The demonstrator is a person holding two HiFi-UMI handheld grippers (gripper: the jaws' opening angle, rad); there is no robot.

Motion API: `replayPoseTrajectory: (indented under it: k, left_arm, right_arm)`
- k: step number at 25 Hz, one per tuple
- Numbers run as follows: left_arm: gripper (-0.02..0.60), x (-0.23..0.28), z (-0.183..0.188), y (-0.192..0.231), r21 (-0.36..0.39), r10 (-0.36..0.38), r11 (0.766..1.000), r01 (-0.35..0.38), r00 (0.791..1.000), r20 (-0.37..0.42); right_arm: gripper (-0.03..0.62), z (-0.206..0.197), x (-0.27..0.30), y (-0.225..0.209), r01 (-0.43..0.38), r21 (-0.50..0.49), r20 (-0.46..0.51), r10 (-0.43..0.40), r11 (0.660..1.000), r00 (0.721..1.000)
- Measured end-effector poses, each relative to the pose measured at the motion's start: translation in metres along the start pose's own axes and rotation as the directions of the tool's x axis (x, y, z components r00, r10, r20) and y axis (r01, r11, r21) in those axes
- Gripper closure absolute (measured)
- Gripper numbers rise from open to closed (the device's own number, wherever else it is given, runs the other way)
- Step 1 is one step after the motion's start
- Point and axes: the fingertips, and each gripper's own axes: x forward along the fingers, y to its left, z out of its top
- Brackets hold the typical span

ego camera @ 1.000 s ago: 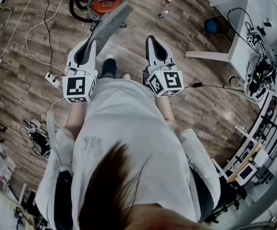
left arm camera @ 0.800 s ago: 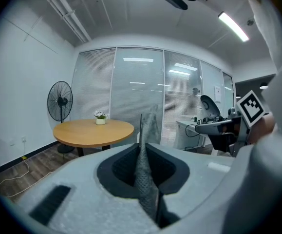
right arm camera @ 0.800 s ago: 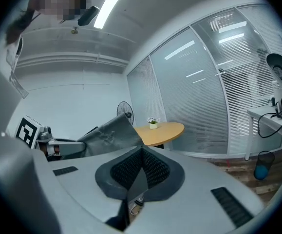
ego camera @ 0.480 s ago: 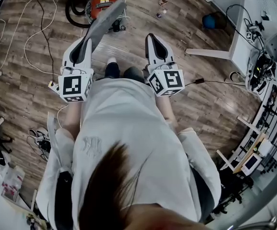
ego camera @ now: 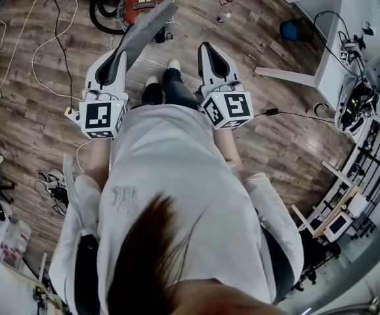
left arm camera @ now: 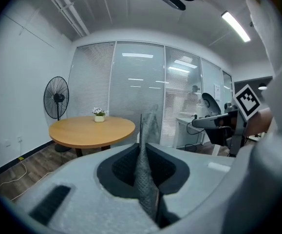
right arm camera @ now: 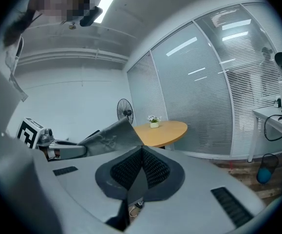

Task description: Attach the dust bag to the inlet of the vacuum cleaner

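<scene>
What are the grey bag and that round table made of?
The dust bag looks like matte grey fabric: it has a fine woven texture and soft folds. The round table is probably wood or veneer: it has a smooth, warm tan top, with any grain too small to tell.

- A dark wood-plank floor (ego camera: 32,130) was laid throughout.
- A round wooden table (left arm camera: 92,129) and a standing fan (left arm camera: 56,98) were set beside blind-covered glass walls (left arm camera: 136,82).
- A strip light (left arm camera: 236,26) was lit overhead.
</scene>
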Motion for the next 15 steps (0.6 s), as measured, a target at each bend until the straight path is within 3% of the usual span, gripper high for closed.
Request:
replayPoseTrajectory:
  k: [5, 15]
  left_arm:
    - [0.545, 0.022, 0.008, -0.004, 0.022, 0.009, 1.000, -0.009, 1.000, -0.009]
    - [0.545, 0.071, 0.015, -0.007, 0.074, 0.095, 0.993, -0.092, 0.995, -0.038]
  right_arm:
    - [0.591, 0.008, 0.025, -0.018, -0.059, 0.015, 0.010, 0.059, 0.998, 0.998]
    - [0.591, 0.011, 0.072, -0.069, -0.158, 0.008, -0.033, 0.158, 0.987, 0.987]
